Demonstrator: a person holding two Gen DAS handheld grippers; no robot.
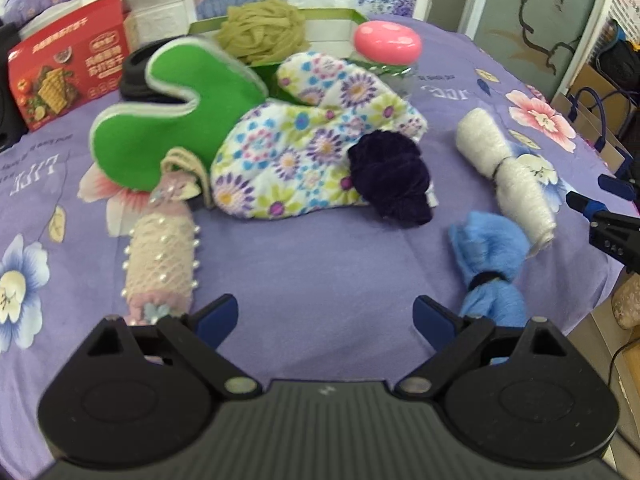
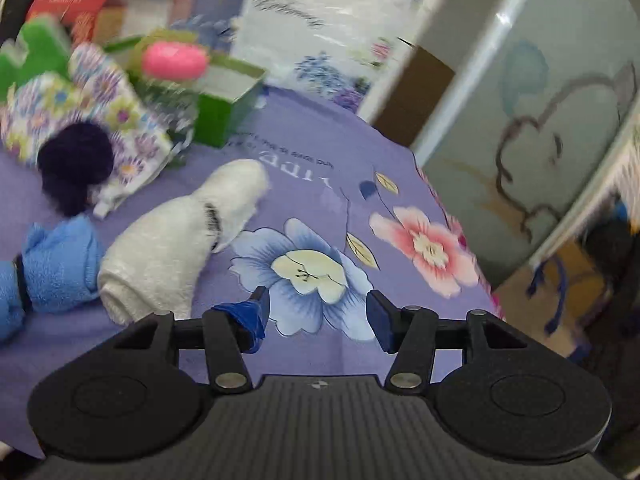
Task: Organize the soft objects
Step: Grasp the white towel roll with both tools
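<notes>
Currently: both jaws open and empty over the soft-item spread

Left gripper (image 1: 325, 316): jaws wide apart, nothing between them, only bare purple floral cloth (image 1: 320, 264) on the worktop ahead.
- Just left of its left jaw: pink pearl-netted roll (image 1: 160, 256), lying lengthwise, its near end beside the jaw tip.
- Just right of its right jaw: blue towel bundle (image 1: 488, 260), cinched with a dark band.
- Straight ahead, apart from the jaws: floral oven mitt (image 1: 304, 152) with a dark purple scrunchie (image 1: 390, 176) lying against its right edge.
- Ahead-left: green mitt (image 1: 168, 116), partly overlapping the floral one.
- Ahead-right: white towel roll (image 1: 506, 168), banded at the middle, just beyond the blue bundle.
- Far ahead: olive mesh pouf (image 1: 260, 30) at a green box (image 1: 328, 20), pink-capped jar (image 1: 388, 42) beside it. Red carton (image 1: 68, 76) far left.

Right gripper (image 2: 318, 312): jaws partly apart, nothing held; they stand over a blue flower print on the cloth. White towel roll sits just left of its left jaw, not touching as far as I can tell. Right-wrist view is motion-blurred.
</notes>
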